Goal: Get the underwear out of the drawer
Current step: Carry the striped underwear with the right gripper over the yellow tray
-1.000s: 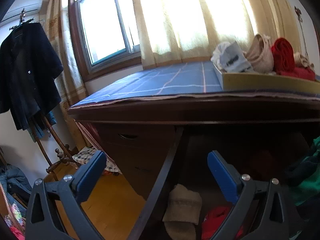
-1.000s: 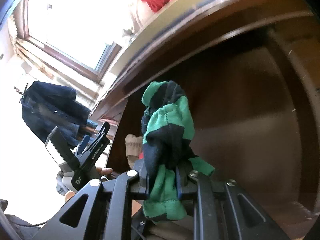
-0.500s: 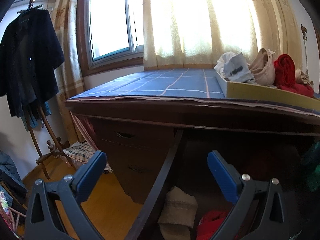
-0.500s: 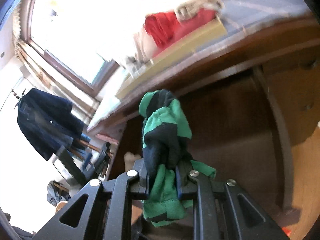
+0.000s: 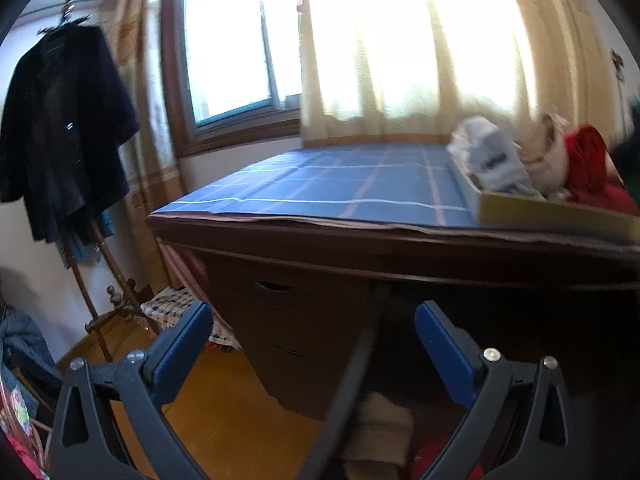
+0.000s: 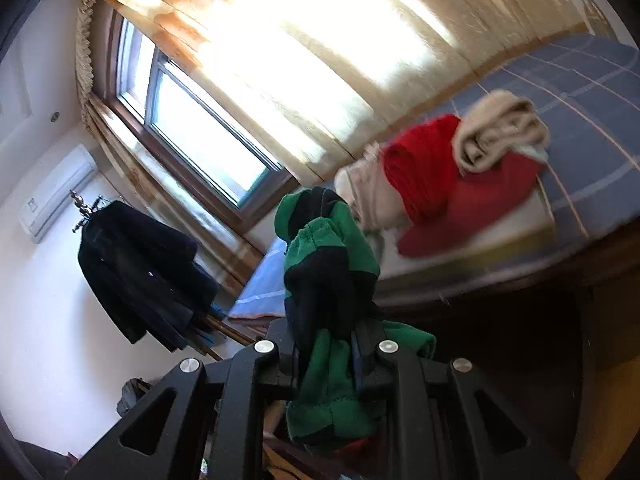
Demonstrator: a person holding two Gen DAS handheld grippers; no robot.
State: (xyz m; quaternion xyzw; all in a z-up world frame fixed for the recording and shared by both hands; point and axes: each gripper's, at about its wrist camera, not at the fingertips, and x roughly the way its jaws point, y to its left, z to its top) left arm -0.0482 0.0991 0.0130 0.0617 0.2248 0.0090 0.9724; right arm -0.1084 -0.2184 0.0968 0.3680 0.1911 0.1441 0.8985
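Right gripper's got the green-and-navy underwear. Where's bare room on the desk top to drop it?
Free: the blue checked cloth between the window-side edge and the yellow-sided tray. Crowded: the tray itself, piled with white, beige and red garments. The right gripper grips the green-and-navy underwear; the left gripper is open and empty.

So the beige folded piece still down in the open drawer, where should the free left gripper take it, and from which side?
Judging by the left wrist view, grip the upper folded edge of the beige piece, coming from above and the drawer's open front. It lies as a soft bundle beside a red piece, and the open left gripper already hovers above it. Its lower part is out of view.
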